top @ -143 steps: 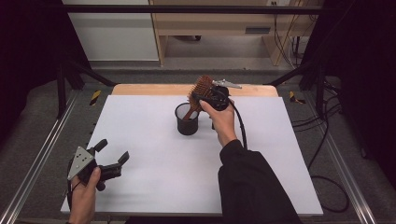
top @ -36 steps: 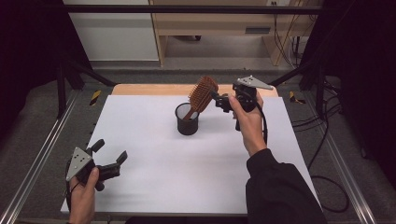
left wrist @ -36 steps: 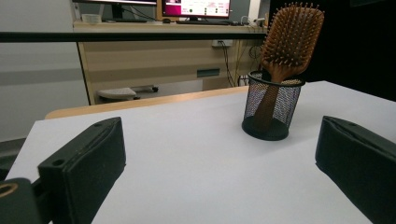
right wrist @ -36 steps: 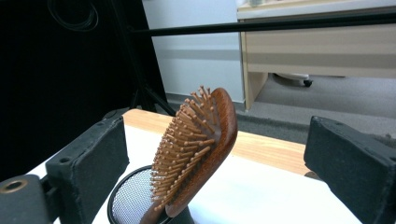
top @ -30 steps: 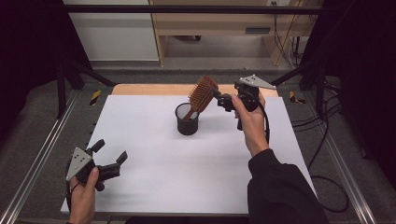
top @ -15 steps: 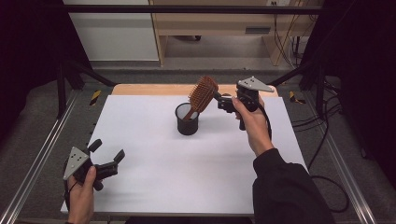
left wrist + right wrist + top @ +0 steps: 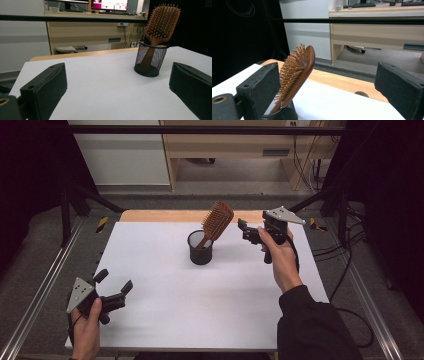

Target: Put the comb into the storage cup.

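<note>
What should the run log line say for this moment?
hairbrush: handle down in mesh cup | right tongs: open, beside brush | left tongs: open, near table edge

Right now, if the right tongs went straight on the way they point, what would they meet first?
Probably the wooden hairbrush leaning in the mesh cup. The open right tongs point toward it; in the right gripper view it sits by one jaw, so depth is uncertain.

White table (image 7: pixel 210 310) carries one mesh cup (image 7: pixel 201 251) (black), upright.

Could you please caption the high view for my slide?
Wooden hairbrush standing in mesh cup, open right gripper beside it.
</note>
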Tool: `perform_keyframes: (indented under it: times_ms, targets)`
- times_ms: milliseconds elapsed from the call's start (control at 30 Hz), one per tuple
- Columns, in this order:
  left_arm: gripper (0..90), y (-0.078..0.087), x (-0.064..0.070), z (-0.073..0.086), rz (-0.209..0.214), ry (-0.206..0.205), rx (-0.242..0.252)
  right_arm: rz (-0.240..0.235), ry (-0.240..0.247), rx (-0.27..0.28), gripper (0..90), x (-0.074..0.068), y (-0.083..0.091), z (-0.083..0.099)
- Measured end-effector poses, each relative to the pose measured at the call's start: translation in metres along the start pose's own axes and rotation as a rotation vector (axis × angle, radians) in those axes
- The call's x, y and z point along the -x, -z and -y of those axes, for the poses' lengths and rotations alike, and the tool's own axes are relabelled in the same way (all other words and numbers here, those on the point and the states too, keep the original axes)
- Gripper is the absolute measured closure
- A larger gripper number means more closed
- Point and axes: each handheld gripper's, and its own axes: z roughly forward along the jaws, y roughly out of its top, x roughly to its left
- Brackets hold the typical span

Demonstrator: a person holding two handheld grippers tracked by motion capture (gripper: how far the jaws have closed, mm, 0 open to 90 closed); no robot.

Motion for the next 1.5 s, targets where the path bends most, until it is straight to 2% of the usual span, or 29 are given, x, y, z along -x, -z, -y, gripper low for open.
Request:
perform_keyframes:
  times_ms: [500, 867, 1200, 1367, 1500]
  targets:
    - [1.6, 0.001, 0.0, 0.001, -0.004, -0.002, -0.002, 0.027, -0.011, 0.034, 5.5, 0.019, 0.036, 0.009]
    - [1.6, 0.004, -0.001, 0.0, -0.015, -0.005, 0.004, 0.056, 0.005, 0.068, 5.6, 0.032, 0.063, 0.016]
    - [1.6, 0.005, -0.004, 0.0, -0.013, 0.008, 0.012, 0.057, 0.032, 0.081, 5.6, 0.039, 0.084, 0.029]
    - [1.6, 0.007, -0.005, -0.001, -0.017, 0.008, 0.014, 0.052, 0.069, 0.077, 5.5, 0.04, 0.096, 0.038]
    - [1.6, 0.009, -0.006, 0.0, -0.022, 0.006, 0.014, 0.054, 0.078, 0.084, 5.3, 0.041, 0.105, 0.045]
